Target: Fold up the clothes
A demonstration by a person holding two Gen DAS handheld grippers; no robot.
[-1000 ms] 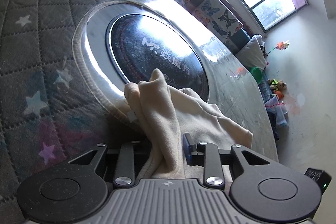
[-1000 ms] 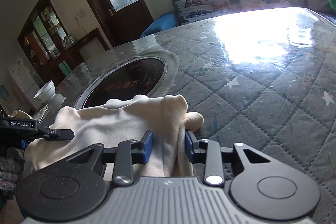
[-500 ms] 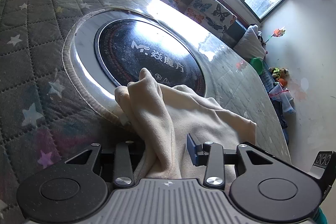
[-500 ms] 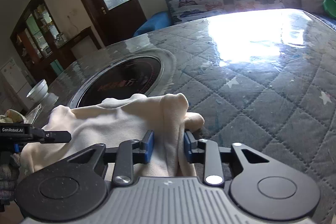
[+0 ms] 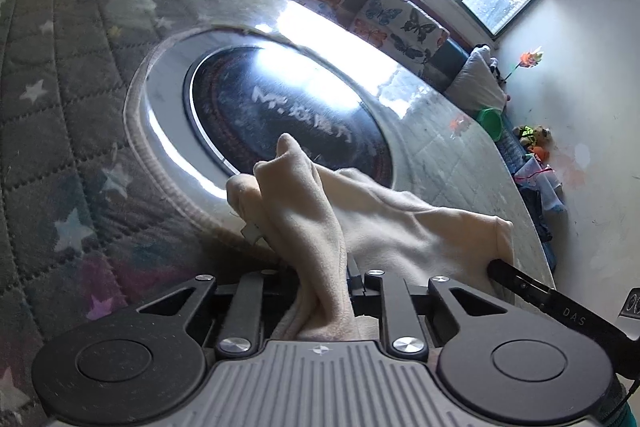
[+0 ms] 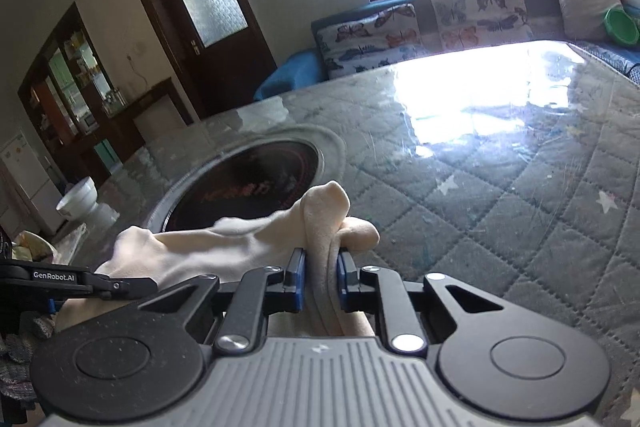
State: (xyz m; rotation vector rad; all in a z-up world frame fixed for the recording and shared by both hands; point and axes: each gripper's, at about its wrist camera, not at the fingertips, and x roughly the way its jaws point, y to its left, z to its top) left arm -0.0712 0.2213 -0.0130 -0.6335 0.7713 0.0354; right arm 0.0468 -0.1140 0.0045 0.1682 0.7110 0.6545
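Note:
A cream garment (image 5: 400, 227) hangs stretched between my two grippers above the round table. My left gripper (image 5: 324, 279) is shut on one bunched corner of it, which sticks up past the jaws. My right gripper (image 6: 319, 279) is shut on the opposite corner of the garment (image 6: 224, 247), its blue pads pressed on the fold. The right gripper's arm shows at the lower right of the left wrist view (image 5: 532, 291); the left gripper's arm shows at the left of the right wrist view (image 6: 80, 281).
The round table has a quilted star-pattern cover under glass (image 6: 520, 195) and a black induction hob (image 5: 288, 115) in its middle. A white bowl (image 6: 78, 195) stands at the table's far left. A sofa with butterfly cushions (image 6: 432, 23) lies behind.
Both grippers have closed tighter on the garment and lifted it a little; the cloth between them is pulled more taut. The views have tilted slightly.

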